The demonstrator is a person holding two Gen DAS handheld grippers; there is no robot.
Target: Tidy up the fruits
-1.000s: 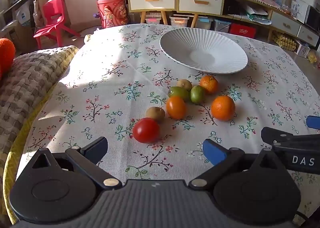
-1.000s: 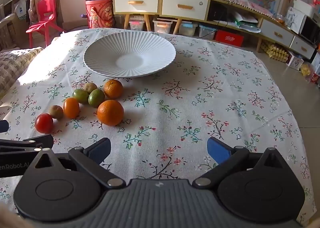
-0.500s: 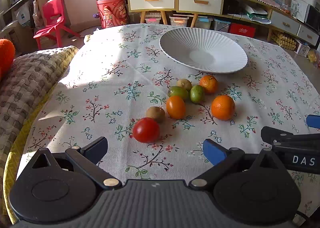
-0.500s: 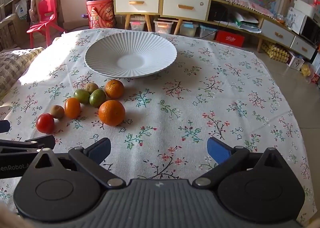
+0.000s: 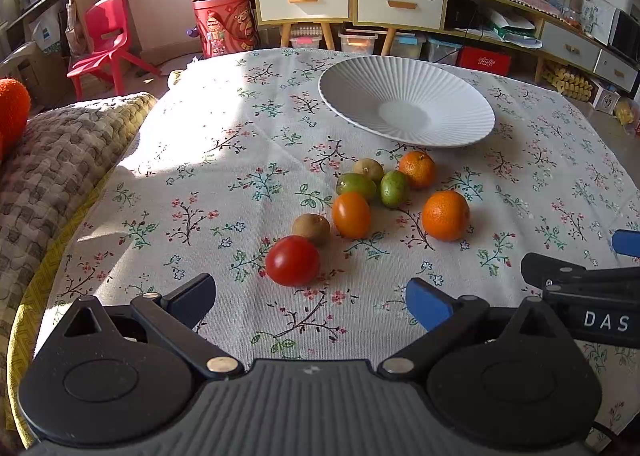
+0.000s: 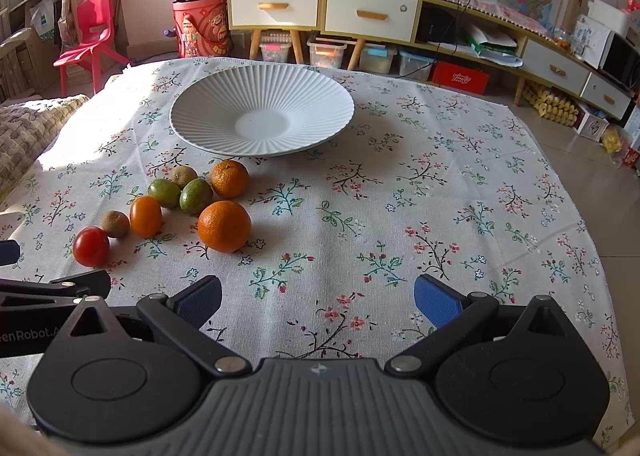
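A table under a floral tablecloth (image 5: 224, 160) stands in a sunlit room with white-drawered cabinets and a red chair (image 5: 102, 42) behind it; in the left wrist view the fruits lie in a loose cluster ahead of the left gripper (image 5: 310, 298), whose blue-padded fingers are spread wide with nothing between them and nothing touched; the red tomato (image 5: 293, 260) sits nearest, just beyond the gap between the fingertips, with a brown kiwi (image 5: 311, 229) touching or almost touching it behind, then a small orange fruit (image 5: 351, 215), two green fruits (image 5: 355, 186) side by side, another brownish fruit (image 5: 369, 169), a small mandarin (image 5: 417, 169) and a larger orange (image 5: 445, 215) off to the right; the white ribbed plate (image 5: 404, 84) lies beyond them, bare of fruit; this view alone shows a woven blanket (image 5: 56, 160) along the table's left edge, and the right gripper's black arm entering at the right border; in the right wrist view the right gripper (image 6: 318, 298) is likewise released, fingers wide apart over bare cloth, gripping nothing; the cluster sits ahead and to its left, the larger orange (image 6: 224, 226) closest, the tomato (image 6: 91, 246) farthest left; the plate (image 6: 262, 96) is straight ahead past the fruit; only this view shows the tablecloth's right side and the tiled floor (image 6: 592, 176) beside it, with part of the left gripper's body at the left border.
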